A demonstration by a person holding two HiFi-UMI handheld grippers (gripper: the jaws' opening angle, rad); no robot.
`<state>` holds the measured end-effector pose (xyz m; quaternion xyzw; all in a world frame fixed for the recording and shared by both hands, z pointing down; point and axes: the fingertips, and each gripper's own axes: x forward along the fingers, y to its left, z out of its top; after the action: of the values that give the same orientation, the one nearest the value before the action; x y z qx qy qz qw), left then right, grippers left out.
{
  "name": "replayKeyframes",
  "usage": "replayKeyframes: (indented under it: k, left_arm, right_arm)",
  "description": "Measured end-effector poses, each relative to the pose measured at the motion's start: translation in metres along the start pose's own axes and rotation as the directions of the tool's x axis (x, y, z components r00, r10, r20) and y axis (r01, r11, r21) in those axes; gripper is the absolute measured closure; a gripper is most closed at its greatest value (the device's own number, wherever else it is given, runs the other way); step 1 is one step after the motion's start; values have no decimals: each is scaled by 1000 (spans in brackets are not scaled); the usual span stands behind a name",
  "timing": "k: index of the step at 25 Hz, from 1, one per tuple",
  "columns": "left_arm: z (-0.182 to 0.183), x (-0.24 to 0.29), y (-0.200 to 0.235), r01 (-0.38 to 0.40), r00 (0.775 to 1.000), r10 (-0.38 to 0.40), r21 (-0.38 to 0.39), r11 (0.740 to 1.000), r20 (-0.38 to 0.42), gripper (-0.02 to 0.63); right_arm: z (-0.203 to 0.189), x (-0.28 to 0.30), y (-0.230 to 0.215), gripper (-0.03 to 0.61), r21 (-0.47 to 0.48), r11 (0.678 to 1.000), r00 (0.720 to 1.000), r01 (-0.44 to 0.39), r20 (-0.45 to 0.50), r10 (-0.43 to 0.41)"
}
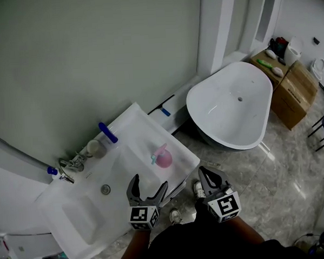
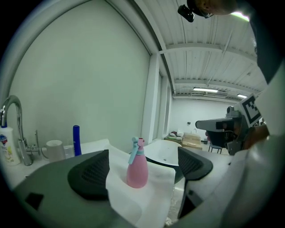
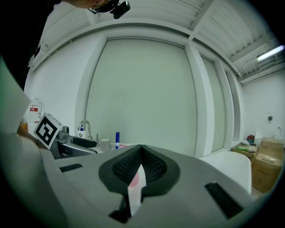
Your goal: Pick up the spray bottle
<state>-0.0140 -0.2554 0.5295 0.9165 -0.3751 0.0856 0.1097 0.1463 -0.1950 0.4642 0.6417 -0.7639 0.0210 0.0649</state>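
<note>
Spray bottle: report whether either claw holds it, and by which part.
Nothing is held. The pink spray bottle stands on the sink counter, untouched, ahead of the open left claw. The right claw is shut and empty.

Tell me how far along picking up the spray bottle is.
Nothing done yet: the spray bottle stands untouched on the sink counter. In hand: the left gripper, jaws open, is lined up on it, short of contact; the right gripper is shut. Left: close in, grip, lift.
</note>
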Motion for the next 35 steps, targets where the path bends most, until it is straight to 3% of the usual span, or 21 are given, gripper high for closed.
replayKeyframes:
  k: [8, 16, 29, 35]
  left_arm:
    - [5, 43, 6, -96, 995, 95, -19, 995, -13, 143]
    - [8, 78, 9, -211, 977, 211, -52, 976, -16, 143]
    - [0, 99, 16, -397, 918, 394, -85, 914, -52, 163]
    - [-6, 106, 15, -436, 899, 431, -72, 897, -76, 178]
  right_arm:
    - [-3, 55, -37, 580, -12, 993, 993, -122, -9, 122]
    - [11, 110, -62, 580, -33, 961, 962, -274, -8, 273]
    - [-3, 167, -71, 580, -40, 869, 870, -493, -35, 492]
    - [-1, 178, -68, 580, -37, 827, 828, -561, -38, 560]
